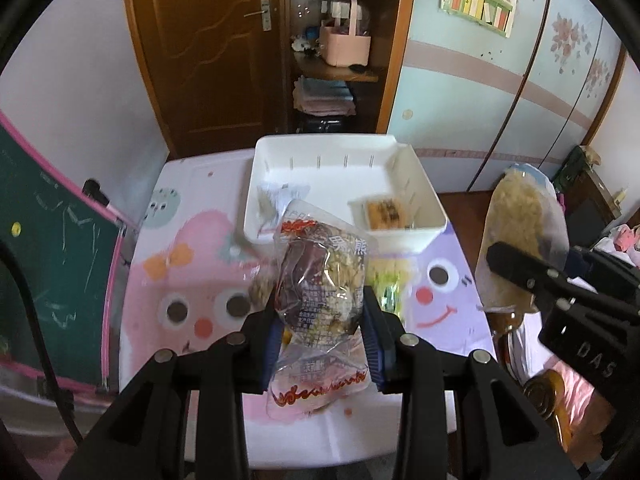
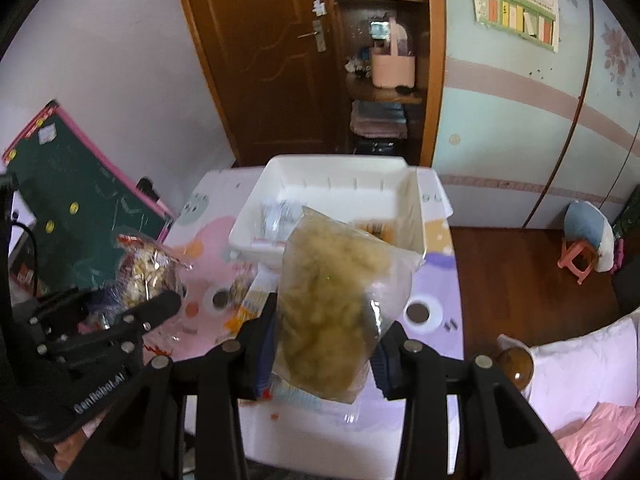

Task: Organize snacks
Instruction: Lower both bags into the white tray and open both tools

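While the green chalkboard (image 1: 48, 240) leans beside the tabletop's left edge, the left gripper (image 1: 324, 332) is clamped on a clear packet of mixed nuts and a dark red date (image 1: 320, 292), its blue-padded fingers (image 1: 374, 344) pressing the packet from both sides and holding it above the middle of the cartoon-printed tabletop (image 1: 188, 264). Beneath that packet, a few more snack packets (image 1: 384, 284) lie blurred on the tabletop, too unclear to name. Toward the far edge sits a white plastic basket (image 1: 424, 184), with a crumpled clear wrapper (image 1: 276, 200) in its left part and a wrapped yellow cake (image 1: 384, 212) by its near right corner. Further right, over the tabletop's right edge, the right gripper (image 2: 326, 340) is closed on a clear bag of pale yellow shredded snack (image 2: 332, 308), lifted off the surface with its top just in front of the basket's near wall. Behind the tabletop stands a brown door (image 2: 264, 52), with a corner shelf (image 2: 384, 92) to its right.
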Demonstrator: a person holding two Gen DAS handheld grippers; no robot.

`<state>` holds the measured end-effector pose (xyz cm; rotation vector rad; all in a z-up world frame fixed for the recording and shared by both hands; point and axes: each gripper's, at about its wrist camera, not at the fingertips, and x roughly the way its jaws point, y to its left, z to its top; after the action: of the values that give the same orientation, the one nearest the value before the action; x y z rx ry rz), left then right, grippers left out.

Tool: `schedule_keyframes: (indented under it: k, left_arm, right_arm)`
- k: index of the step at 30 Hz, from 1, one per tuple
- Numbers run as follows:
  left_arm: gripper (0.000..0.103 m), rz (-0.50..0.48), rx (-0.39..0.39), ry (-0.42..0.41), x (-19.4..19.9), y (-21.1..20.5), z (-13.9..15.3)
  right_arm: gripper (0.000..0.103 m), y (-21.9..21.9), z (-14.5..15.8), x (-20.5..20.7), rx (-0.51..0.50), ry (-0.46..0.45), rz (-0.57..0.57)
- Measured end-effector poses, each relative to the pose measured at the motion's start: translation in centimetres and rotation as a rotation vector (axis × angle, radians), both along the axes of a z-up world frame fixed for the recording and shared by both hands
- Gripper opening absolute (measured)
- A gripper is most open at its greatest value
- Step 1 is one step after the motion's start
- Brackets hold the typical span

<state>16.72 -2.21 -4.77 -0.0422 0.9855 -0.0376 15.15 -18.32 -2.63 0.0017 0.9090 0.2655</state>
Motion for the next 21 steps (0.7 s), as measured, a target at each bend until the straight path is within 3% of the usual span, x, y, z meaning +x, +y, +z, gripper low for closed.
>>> schedule_keyframes:
  k: [11, 21]
  left_arm:
    - [0.035, -0.036, 0.007, -0.021, 11.6, 0.2, -0.2]
    - [0.035, -0.061, 0.006, 0.025, 20.7, 0.3, -4.6]
  right_arm:
    - [0.040, 0.4, 1.4, 10.8, -0.022, -0.020, -0.093]
    - [0.040, 1.3, -4.0, 19.2, -0.053, 0.083, -0.149]
